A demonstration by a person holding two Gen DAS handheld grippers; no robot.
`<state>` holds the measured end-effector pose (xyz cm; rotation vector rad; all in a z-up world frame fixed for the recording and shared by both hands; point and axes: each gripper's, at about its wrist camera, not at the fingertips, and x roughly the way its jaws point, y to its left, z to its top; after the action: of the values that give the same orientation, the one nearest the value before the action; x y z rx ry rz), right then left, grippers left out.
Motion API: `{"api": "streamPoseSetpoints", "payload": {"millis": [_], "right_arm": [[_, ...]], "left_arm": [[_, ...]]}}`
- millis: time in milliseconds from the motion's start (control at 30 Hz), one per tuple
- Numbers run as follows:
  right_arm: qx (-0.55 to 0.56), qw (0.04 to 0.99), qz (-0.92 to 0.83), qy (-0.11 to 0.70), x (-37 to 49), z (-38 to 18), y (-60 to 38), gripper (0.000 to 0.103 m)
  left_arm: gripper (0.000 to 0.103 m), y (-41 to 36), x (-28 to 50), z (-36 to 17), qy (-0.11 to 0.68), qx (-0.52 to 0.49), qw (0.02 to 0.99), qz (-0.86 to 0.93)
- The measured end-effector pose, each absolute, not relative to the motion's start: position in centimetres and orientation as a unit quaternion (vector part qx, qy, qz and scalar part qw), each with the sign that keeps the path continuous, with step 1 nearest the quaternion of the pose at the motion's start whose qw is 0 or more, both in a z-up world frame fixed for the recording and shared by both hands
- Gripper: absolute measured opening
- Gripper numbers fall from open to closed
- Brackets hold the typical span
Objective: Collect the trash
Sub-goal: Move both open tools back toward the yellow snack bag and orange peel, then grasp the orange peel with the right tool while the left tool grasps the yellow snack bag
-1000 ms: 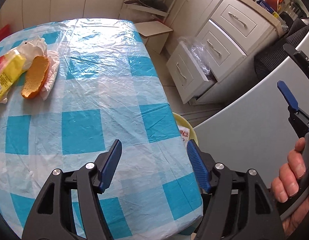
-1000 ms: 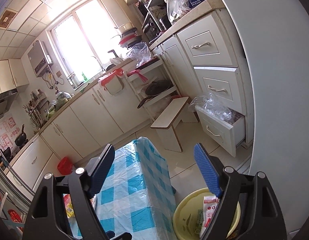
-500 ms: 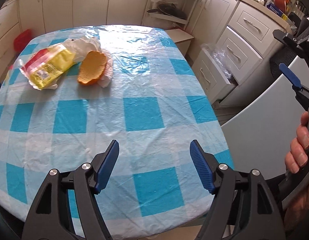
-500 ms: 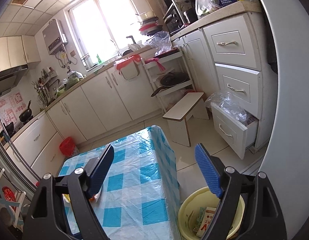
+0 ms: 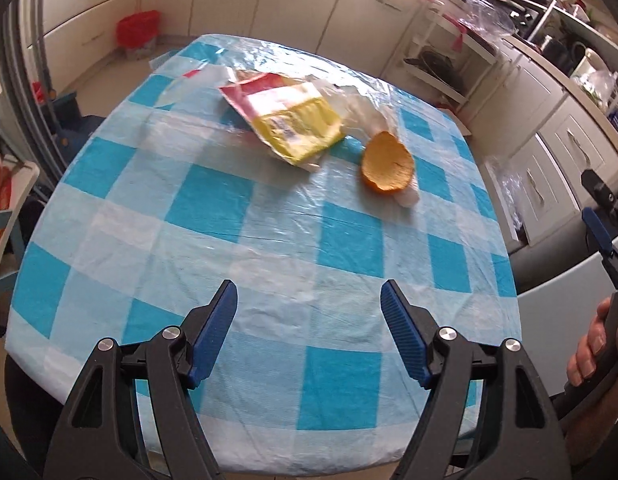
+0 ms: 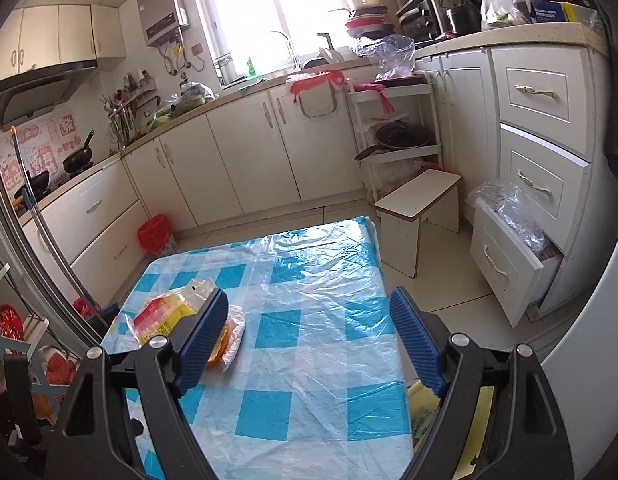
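On the blue-and-white checked table (image 5: 269, 248) lies a red and yellow wrapper (image 5: 285, 120) with a clear plastic bag (image 5: 361, 108) behind it. An orange peel (image 5: 387, 162) sits just right of the wrapper. My left gripper (image 5: 309, 320) hovers open over the table's near part, well short of the trash, nothing between its blue pads. In the right wrist view the wrapper (image 6: 161, 312) and peel (image 6: 225, 340) lie partly behind the left finger of my right gripper (image 6: 309, 332), which is open and empty above the table (image 6: 317, 320). The yellow bin (image 6: 449, 420) peeks out at the table's right edge.
A white stool (image 6: 421, 200) stands beyond the table's far right corner. An open drawer stuffed with plastic bags (image 6: 513, 248) juts from the cabinets on the right. A red bin (image 6: 155, 232) stands by the far cabinets. A hand (image 5: 593, 348) holds the other gripper at the left view's right edge.
Both views have swung left across the table. The wrapper and peel moved from the left view's left edge toward its upper middle. The yellow bin slid to the right view's corner.
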<state>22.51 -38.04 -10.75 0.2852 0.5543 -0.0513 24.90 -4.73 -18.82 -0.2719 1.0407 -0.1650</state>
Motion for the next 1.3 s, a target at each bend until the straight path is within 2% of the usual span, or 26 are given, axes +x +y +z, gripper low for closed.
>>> {"api": "streamPoseSetpoints", "payload": {"millis": [500,867,1067,1300], "right_arm": [[0.084,0.942,0.020,0.325,25.6,-13.3,-33.1,0.080],[0.037,0.929,0.056,0.365,29.0,-16.6,-28.8,0.079],[0.037,0.919,0.064,0.386,31.5,-18.2,-27.9,0.062],[0.017,0.906,0.065,0.418,33.5,-19.9,-26.7,0.048]], "left_arm": [[0.071,-0.1,26.3,-19.5,0.487,-0.158,0.858,-0.042],[0.071,0.8,32.2,-20.5,0.483,-0.186,0.855,-0.030],[0.071,0.7,35.6,-21.5,0.485,-0.190,0.853,-0.026],[0.071,0.5,38.7,-21.6,0.480,-0.193,0.855,-0.030]]}}
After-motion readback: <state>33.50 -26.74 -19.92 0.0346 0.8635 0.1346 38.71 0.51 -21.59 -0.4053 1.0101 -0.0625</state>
